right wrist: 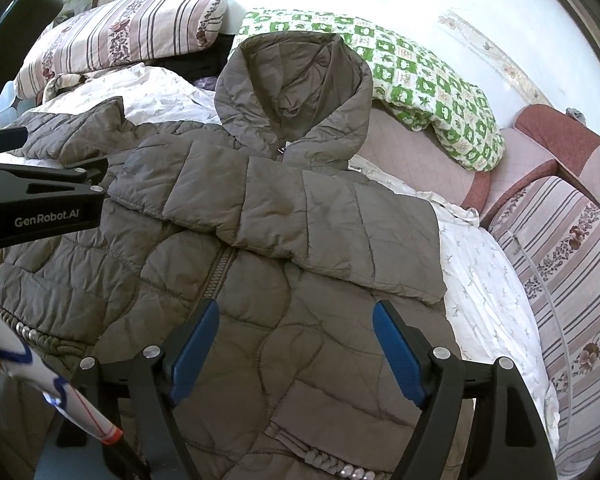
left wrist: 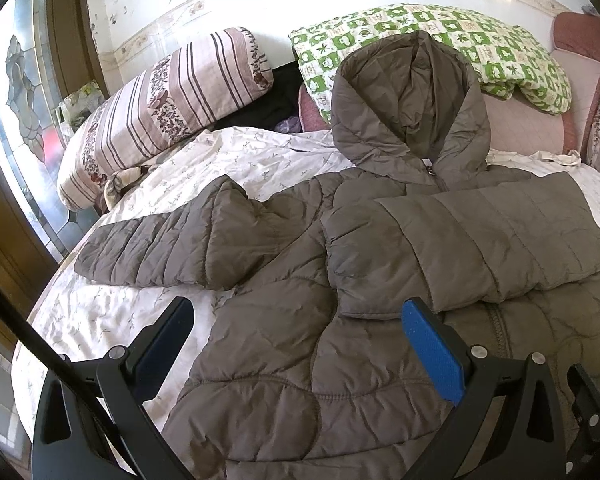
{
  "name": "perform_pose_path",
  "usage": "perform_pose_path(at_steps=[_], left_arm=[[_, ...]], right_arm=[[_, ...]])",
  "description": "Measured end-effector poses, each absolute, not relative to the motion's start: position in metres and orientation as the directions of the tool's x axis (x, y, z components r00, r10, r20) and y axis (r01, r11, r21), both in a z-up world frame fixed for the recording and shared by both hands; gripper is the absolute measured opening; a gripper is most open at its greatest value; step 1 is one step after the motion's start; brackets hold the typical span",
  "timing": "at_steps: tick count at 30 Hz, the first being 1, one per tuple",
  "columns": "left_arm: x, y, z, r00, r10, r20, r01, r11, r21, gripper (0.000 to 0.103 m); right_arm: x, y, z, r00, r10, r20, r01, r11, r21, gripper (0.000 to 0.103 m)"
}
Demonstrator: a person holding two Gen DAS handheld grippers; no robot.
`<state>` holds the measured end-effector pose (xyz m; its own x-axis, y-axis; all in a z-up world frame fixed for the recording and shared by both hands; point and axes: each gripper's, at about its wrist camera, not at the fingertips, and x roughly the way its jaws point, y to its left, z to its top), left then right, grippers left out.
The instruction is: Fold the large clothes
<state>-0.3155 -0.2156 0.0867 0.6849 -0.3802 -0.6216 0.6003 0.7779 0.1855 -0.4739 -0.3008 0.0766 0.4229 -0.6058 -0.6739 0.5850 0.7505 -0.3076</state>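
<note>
A bed (left wrist: 112, 320) with a white flower-print sheet carries a grey hooded puffer jacket (left wrist: 300, 360), spread flat; a striped pillow (left wrist: 172, 104) and a green checked pillow (left wrist: 440, 44) lie at its head.

The grey-brown puffer jacket (left wrist: 300, 320) is that soft quilted synthetic cloth with a slight sheen, stitched into puffy panels, and it has a coarse plastic-looking zipper (right wrist: 220, 276) plus a row of shiny little metal snaps (right wrist: 352, 471) near the hem. The bed sheet (left wrist: 100, 320) under it is thin, crinkly matt cotton with a faint sprig print, while the striped pillow (left wrist: 160, 108) and the green checked one (left wrist: 440, 36) look like plain woven cloth. Both grippers are matt black plastic with silvery metal pins, and the fingers (right wrist: 396, 356) carry blue pads with a fine grippy texture.
</note>
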Motion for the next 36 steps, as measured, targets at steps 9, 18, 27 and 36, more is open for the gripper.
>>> perform_pose_path(at_steps=[9, 18, 27, 36], left_arm=[[-0.312, -0.212, 0.087, 0.687, -0.379, -0.62, 0.596, 0.782, 0.182, 0.103], [-0.308, -0.21, 0.088, 0.686, -0.373, -0.625, 0.59, 0.788, 0.177, 0.103], [-0.286, -0.196, 0.094, 0.695, -0.353, -0.627, 0.549, 0.823, 0.146, 0.103], [-0.241, -0.159, 0.105, 0.724, -0.301, -0.621, 0.461, 0.881, 0.11, 0.103]], right_arm=[[-0.469, -0.303, 0.07, 0.414, -0.581, -0.701, 0.579, 0.762, -0.29, 0.083], [-0.466, -0.304, 0.063, 0.399, -0.561, -0.725, 0.579, 0.767, -0.275, 0.083], [-0.464, -0.302, 0.063, 0.403, -0.552, -0.73, 0.575, 0.773, -0.267, 0.087], [-0.462, -0.302, 0.06, 0.402, -0.546, -0.735, 0.569, 0.778, -0.267, 0.087]])
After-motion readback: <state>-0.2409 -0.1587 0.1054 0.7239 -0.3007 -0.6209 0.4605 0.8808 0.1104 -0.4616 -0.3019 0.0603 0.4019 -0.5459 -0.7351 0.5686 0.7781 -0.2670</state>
